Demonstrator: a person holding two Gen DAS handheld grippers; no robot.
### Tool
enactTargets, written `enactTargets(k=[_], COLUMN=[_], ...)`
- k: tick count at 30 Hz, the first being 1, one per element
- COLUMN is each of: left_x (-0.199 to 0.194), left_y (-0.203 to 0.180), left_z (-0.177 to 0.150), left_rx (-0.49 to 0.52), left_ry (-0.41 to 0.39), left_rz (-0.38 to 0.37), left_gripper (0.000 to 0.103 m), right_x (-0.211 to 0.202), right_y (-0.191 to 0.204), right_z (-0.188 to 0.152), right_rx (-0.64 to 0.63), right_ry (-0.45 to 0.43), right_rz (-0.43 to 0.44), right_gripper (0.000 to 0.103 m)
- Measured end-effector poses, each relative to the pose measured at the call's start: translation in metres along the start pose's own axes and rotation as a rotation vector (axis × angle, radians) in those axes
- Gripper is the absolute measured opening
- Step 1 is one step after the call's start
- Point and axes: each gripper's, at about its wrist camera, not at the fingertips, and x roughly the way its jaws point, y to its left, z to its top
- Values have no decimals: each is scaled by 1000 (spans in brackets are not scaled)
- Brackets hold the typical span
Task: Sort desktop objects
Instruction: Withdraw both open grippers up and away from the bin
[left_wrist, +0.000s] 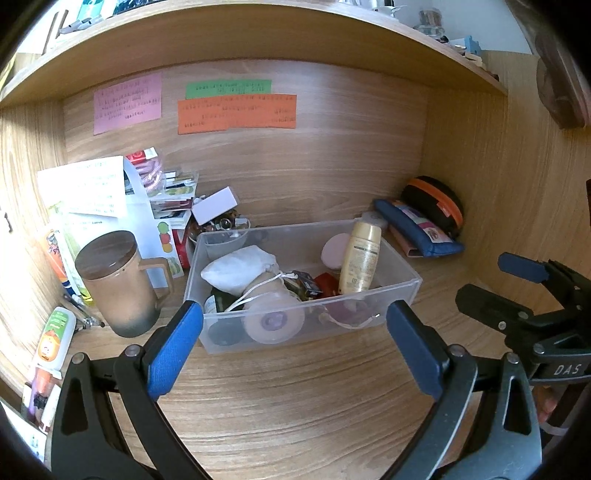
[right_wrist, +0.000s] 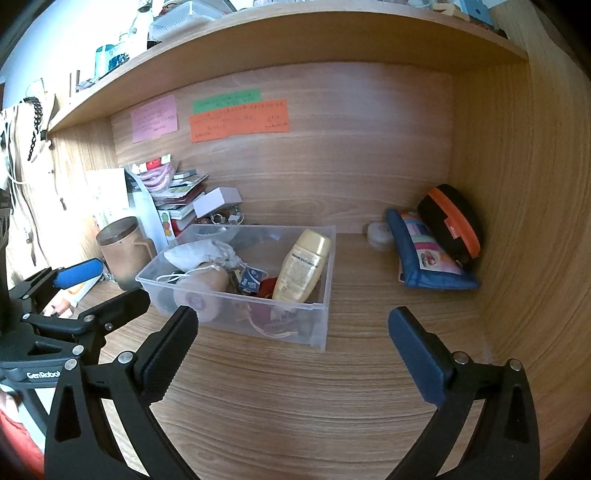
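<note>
A clear plastic bin (left_wrist: 399, 291) (right_wrist: 325, 325) stands mid-desk. In it lie a gold bottle (left_wrist: 360, 258) (right_wrist: 304, 266), a white drawstring pouch (left_wrist: 240, 267) (right_wrist: 199, 253), a beige roll (left_wrist: 273, 317) and small items. My left gripper (left_wrist: 295, 308) is open just short of the bin's near wall, its blue pads (left_wrist: 173, 350) apart and nothing between them. My right gripper (right_wrist: 291, 314) is open wide over bare desk at the bin's right front corner, holding nothing. Each gripper also shows in the other's view: the right gripper (left_wrist: 487, 280), the left gripper (right_wrist: 120, 282).
A lidded brown mug (left_wrist: 114, 284) (right_wrist: 123, 251) stands left of the bin, with papers, tubes and stacked boxes (left_wrist: 173, 199) behind. A blue pouch (right_wrist: 424, 258) and a black-and-orange case (right_wrist: 452, 221) lean in the right corner. A shelf hangs overhead.
</note>
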Motion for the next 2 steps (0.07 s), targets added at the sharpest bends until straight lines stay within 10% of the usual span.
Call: enactTargets(k=[2], left_x=[0], left_y=[-1], left_z=[0], left_rx=[7], left_ry=[-2], left_rz=[8], left_gripper=[101], right_x=[2], right_y=[-1], right_z=[0], right_rx=[3], right_ry=[6], right_rz=[5], right_gripper=[103])
